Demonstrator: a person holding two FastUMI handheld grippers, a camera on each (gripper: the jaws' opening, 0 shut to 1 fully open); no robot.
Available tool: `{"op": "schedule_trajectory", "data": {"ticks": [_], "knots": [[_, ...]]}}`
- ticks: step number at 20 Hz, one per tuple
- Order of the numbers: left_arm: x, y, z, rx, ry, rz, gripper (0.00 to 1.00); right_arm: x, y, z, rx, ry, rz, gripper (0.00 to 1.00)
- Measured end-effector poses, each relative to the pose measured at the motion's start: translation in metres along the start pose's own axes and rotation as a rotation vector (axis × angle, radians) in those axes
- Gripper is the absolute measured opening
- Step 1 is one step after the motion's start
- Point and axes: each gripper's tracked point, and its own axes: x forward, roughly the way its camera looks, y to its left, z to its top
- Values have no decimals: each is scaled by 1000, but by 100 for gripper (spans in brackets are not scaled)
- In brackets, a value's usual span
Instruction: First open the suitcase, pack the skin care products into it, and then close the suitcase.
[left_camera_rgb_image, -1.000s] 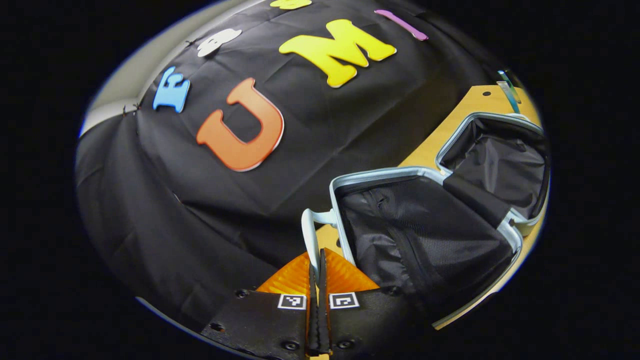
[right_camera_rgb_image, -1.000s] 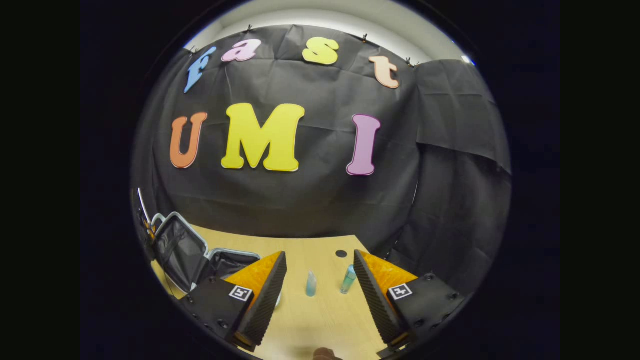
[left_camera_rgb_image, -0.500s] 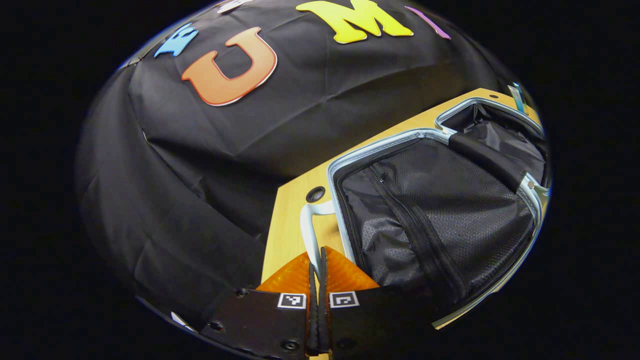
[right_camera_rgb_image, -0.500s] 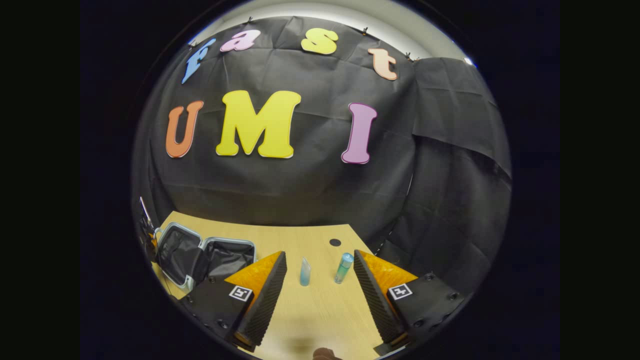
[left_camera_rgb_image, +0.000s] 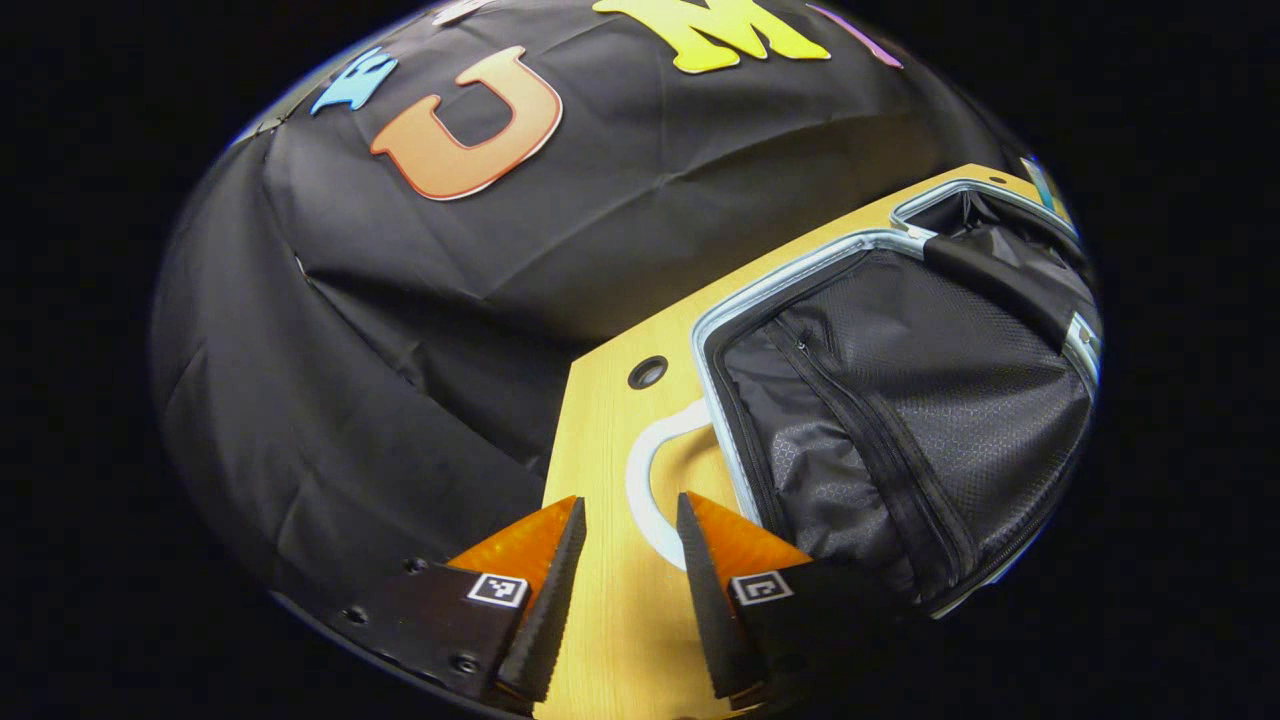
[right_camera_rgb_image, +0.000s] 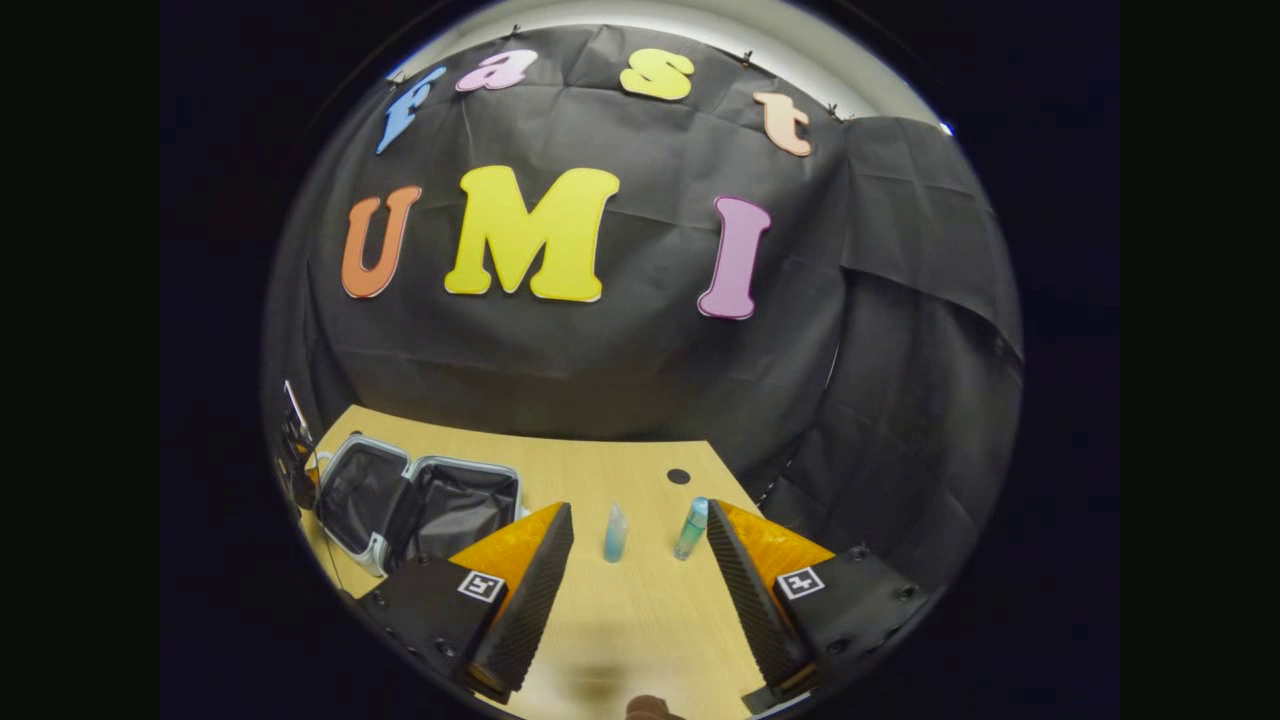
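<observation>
My left tongs (left_camera_rgb_image: 630, 520) are open beside the suitcase handle (left_camera_rgb_image: 650, 480), holding nothing. The suitcase (left_camera_rgb_image: 900, 400) lies open on the surface (left_camera_rgb_image: 600, 620). My right tongs (right_camera_rgb_image: 640, 530) are open before two bottles (right_camera_rgb_image: 615, 532).

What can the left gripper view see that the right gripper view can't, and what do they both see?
Left gripper view: the suitcase's pale handle lying on the table, with the open left tongs just in front of it, apart.

Right gripper view: two bottles standing beyond the open right tongs.

Both: the open suitcase and the table.
</observation>
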Motion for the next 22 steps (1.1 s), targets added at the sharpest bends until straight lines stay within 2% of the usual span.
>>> {"op": "schedule_trajectory", "data": {"ticks": [1, 2, 4, 5, 8, 13, 15, 16, 17, 18, 22], "knots": [[-6, 0, 3, -7, 0, 5, 63, 2, -1, 0, 0, -1, 9, 80], [-13, -1, 7, -23, -4, 7, 84, 3, -3, -1, -1, -4, 18, 80], [-31, -13, 24, -73, -26, -13, 87, 6, -10, -3, -5, -7, 35, 80], [-41, -22, 35, -100, -38, -21, 98, 8, -14, -4, -6, -7, 44, 80], [-74, -63, 68, -173, -73, -61, 99, 14, -33, -13, -10, -6, 67, 80], [-130, -175, 140, -289, -120, -199, 98, 26, -77, -27, -10, -2, 97, 80], [-145, -221, 173, -305, -136, -243, 95, 33, -98, -33, -2, 2, 104, 80], [-153, -243, 186, -310, -142, -273, 99, 37, -109, -36, 4, 7, 106, 80], [-160, -268, 202, -321, -150, -311, 95, 43, -120, -39, 10, 13, 107, 80], [-166, -292, 217, -323, -158, -346, 99, 47, -130, -43, 16, 19, 108, 80], [-186, -385, 260, -322, -155, -455, 99, 69, -169, -60, 36, 58, 115, 80]]}}
